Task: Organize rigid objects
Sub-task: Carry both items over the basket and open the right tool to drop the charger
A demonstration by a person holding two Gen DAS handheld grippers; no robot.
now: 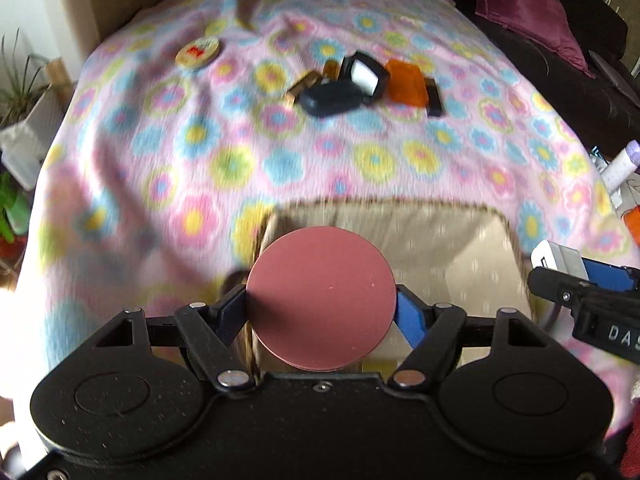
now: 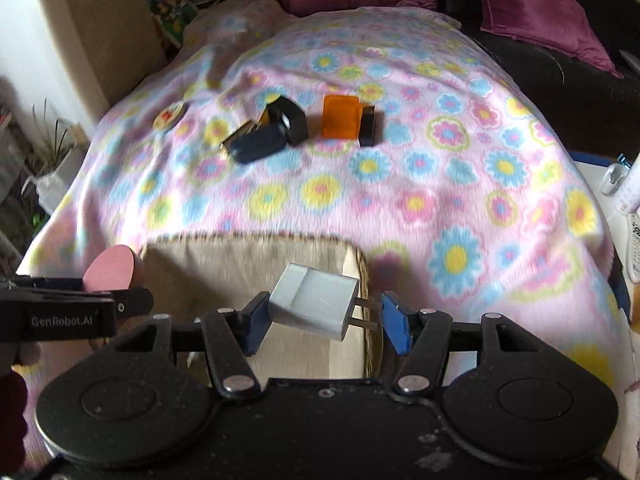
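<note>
Between left jaws, pink disc (image 1: 321, 298)

Motion blur smears the flowered blanket (image 1: 360, 152); the round tin's (image 1: 198, 53) label is unreadable.

Between your left gripper's (image 1: 321, 308) blue pads sits a dusty-pink disc (image 1: 321, 298); your right gripper (image 2: 318, 316) frames a white charger (image 2: 312, 306). Ahead: pink blanket (image 1: 360, 168) patterned with yellow-blue flowers, an orange block (image 1: 405, 82), a beige box (image 1: 460, 248).
</note>
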